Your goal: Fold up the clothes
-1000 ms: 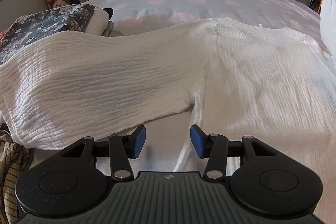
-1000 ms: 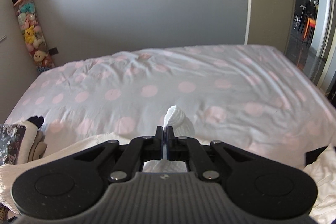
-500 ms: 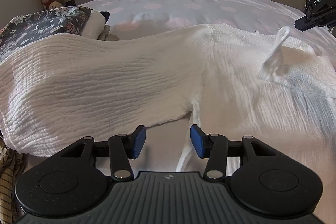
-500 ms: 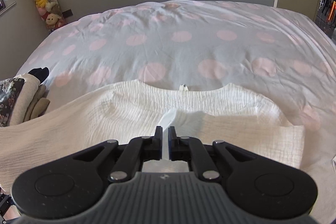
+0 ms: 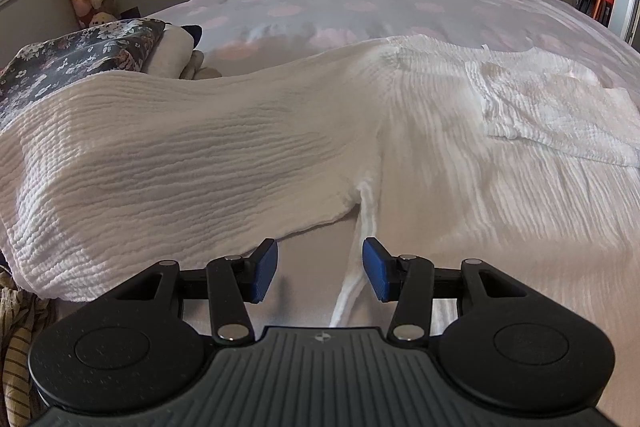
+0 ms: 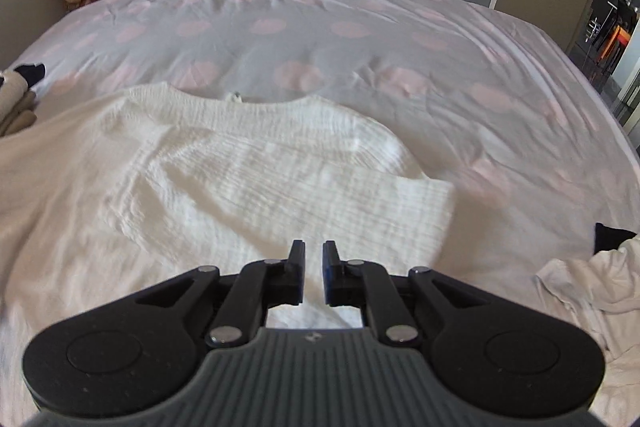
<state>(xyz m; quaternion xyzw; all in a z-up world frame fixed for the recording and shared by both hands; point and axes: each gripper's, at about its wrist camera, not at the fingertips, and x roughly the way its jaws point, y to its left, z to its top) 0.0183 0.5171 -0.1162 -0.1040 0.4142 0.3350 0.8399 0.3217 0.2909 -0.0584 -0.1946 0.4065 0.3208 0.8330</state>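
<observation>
A white crinkled top [image 5: 440, 155] lies flat on the bed. Its left sleeve [image 5: 180, 167] stretches out to the left. Its right sleeve [image 5: 560, 123] is folded over the body, also in the right wrist view [image 6: 340, 195]. My left gripper [image 5: 319, 273] is open and empty, just short of the armpit seam, with a thin white tie [image 5: 352, 291] between its fingers. My right gripper [image 6: 312, 267] is open a little and empty, low over the white top [image 6: 200, 187] near the folded sleeve.
The bed cover [image 6: 360, 47] is grey with pink dots. Folded clothes, one floral [image 5: 80, 63], are stacked at the left. Another pale garment [image 6: 592, 291] lies at the right edge. Striped cloth [image 5: 16, 339] hangs at the lower left. A door stands at the far right.
My right gripper brought the right sleeve down over the top's body, let it go and drew back. My left gripper stayed open in the same place.
</observation>
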